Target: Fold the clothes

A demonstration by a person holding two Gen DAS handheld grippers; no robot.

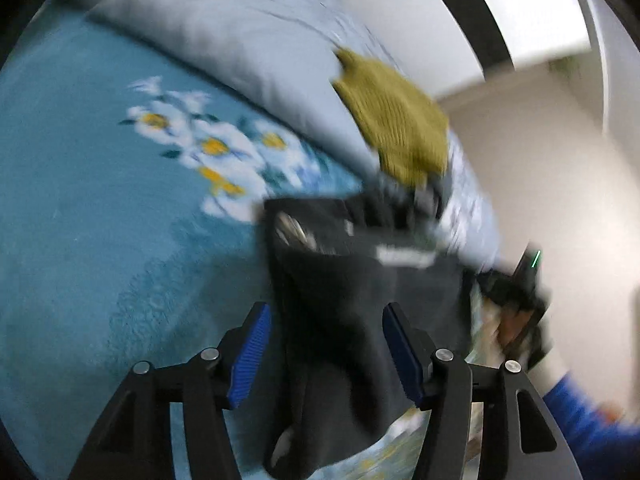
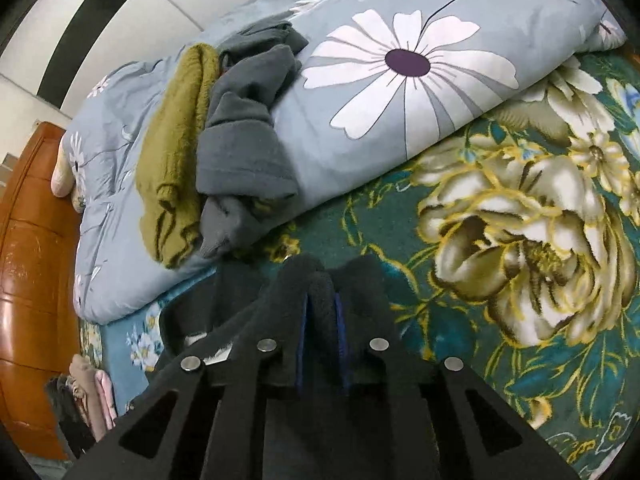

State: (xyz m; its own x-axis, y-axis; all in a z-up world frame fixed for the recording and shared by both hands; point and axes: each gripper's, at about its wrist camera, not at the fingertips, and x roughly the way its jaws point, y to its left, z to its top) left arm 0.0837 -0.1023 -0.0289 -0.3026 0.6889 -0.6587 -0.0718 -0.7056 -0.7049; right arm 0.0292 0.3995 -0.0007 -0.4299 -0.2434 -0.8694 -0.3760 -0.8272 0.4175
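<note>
A black garment (image 1: pixel 340 280) with a white label (image 1: pixel 404 258) lies on the teal bed blanket (image 1: pixel 80 200). It runs between the blue pads (image 1: pixel 250 352) of my left gripper (image 1: pixel 326 312), which stand wide apart and do not press on it. The left wrist view is blurred. My right gripper (image 2: pixel 320 304) is shut, pinching a fold of the same black garment (image 2: pixel 196 312) between its pads. It also shows as a blur at the right of the left wrist view as the right gripper (image 1: pixel 516 304).
A folded pale-blue flowered duvet (image 2: pixel 340 160) lies across the bed, with an olive sweater (image 2: pixel 176 152) and a grey garment (image 2: pixel 244 148) on it. The floral teal blanket (image 2: pixel 520 220) spreads to the right. A wooden headboard (image 2: pixel 32 240) and pink clothes (image 2: pixel 100 396) are at left.
</note>
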